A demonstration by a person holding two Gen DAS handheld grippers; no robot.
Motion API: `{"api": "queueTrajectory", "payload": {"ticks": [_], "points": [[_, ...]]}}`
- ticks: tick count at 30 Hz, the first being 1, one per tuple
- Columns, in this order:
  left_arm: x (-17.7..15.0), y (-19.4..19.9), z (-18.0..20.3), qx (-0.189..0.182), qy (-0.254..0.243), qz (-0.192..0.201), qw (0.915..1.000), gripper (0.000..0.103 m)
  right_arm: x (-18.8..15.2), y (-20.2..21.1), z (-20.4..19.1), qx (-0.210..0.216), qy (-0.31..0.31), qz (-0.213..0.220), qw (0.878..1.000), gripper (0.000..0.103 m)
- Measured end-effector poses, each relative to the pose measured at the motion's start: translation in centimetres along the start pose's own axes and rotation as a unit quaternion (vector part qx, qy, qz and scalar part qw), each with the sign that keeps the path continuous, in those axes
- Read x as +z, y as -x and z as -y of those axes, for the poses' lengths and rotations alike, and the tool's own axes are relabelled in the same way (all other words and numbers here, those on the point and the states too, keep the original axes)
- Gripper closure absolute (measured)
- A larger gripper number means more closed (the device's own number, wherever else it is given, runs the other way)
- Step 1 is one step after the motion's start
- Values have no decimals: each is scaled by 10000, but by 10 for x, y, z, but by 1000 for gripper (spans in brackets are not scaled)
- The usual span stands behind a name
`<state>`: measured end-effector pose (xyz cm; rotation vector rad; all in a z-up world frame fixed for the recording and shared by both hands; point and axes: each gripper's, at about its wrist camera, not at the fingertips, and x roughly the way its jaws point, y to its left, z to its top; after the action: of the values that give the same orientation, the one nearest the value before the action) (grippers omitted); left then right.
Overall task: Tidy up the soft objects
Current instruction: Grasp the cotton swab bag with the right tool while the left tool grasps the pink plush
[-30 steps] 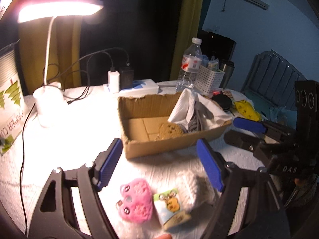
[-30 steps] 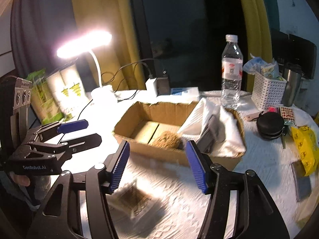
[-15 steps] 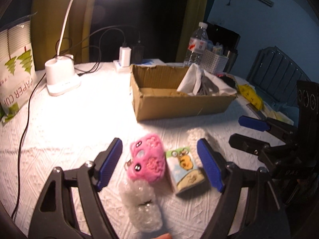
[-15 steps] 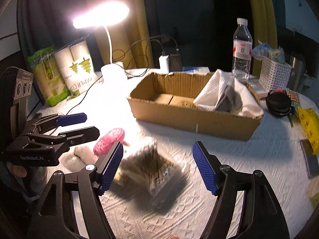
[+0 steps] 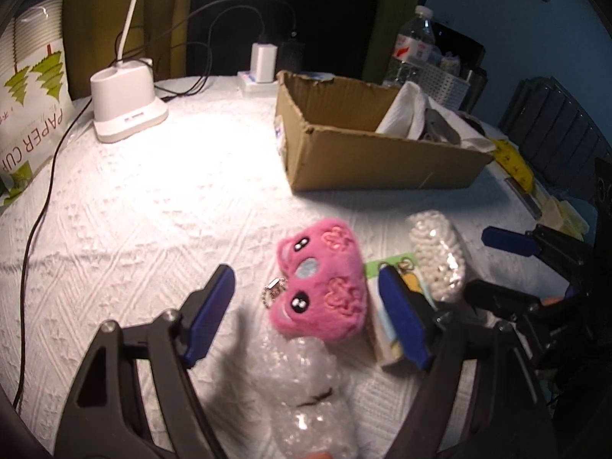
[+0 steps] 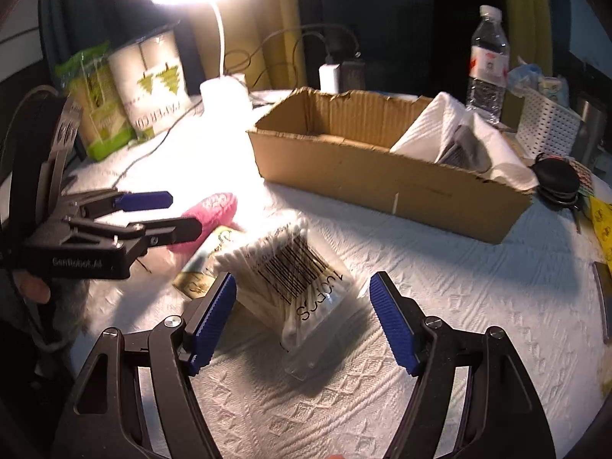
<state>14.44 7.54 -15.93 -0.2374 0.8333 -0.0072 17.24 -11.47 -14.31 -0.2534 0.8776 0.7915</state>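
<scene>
A pink plush keychain [image 5: 323,292] lies on the white tablecloth between the open jaws of my left gripper [image 5: 308,313]. Crumpled bubble wrap [image 5: 310,394] lies just below it, and a small illustrated card pack [image 5: 386,329] lies beside the right finger. A clear bag of cotton swabs [image 6: 290,271] lies between the open jaws of my right gripper [image 6: 302,315]; it also shows in the left wrist view [image 5: 438,252]. The pink plush [image 6: 212,214] sits under the left gripper [image 6: 168,214] in the right wrist view. A cardboard box [image 5: 367,153] holds a white cloth [image 6: 459,134].
A white desk lamp base [image 5: 126,107] with cables, a paper cup pack [image 5: 26,88], a water bottle [image 6: 487,63], a white basket [image 6: 549,124], a black round case [image 6: 556,181] and yellow packets [image 5: 512,157] stand around the box.
Both grippers have moved down and closer to the items in front of the box. The plush now sits between the left jaws and the swab bag between the right jaws.
</scene>
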Motion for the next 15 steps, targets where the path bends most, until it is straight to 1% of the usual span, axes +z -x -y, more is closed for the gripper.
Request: {"api": "queueTrajectory", "payload": {"ticks": [6, 8, 10, 14, 15], "points": [[4, -10, -1, 4, -28, -177, 9998, 24, 3, -21, 7, -12, 21, -197, 9998, 27], [6, -11, 3, -23, -127, -197, 9997, 24, 5, -27, 12, -22, -4, -216, 9998, 22], [8, -15, 9, -36, -272, -232, 9994, 24, 7, -31, 17, -2, -58, -236, 9997, 22], [13, -21, 11, -170, -345, -305, 9988, 26, 9, -41, 24, 68, -185, -369, 9991, 22], [14, -22, 11, -213, -344, -328, 9986, 29, 9, -43, 26, 104, -244, -421, 9988, 22]]}}
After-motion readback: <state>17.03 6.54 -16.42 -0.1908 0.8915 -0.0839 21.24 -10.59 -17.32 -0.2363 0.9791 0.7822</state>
